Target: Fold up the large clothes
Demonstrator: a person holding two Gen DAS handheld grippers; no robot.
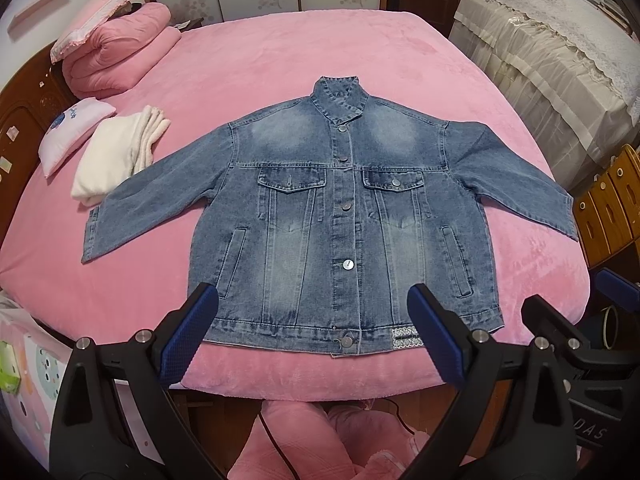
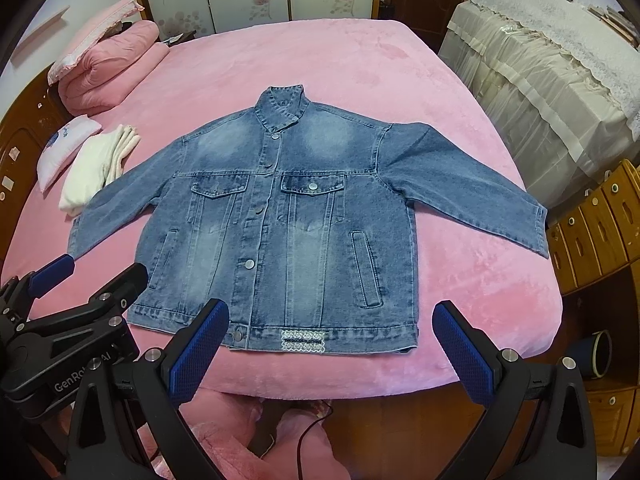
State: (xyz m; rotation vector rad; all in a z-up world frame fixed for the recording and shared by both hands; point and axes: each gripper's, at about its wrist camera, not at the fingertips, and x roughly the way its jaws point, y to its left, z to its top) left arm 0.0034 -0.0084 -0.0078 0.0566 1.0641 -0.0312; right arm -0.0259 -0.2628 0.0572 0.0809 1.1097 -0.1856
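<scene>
A blue denim jacket lies flat, front up and buttoned, on the pink bed, sleeves spread to both sides and hem toward me. It also shows in the right wrist view. My left gripper is open and empty, hovering over the hem near the bed's front edge. My right gripper is open and empty, over the hem's right part by a white label. The left gripper also shows in the right wrist view, at the left.
A folded white garment and a small pillow lie left of the jacket, near its left sleeve. Rolled pink bedding sits at the far left corner. A lace-covered piece of furniture and wooden drawers stand on the right. Pink fabric lies on the floor below.
</scene>
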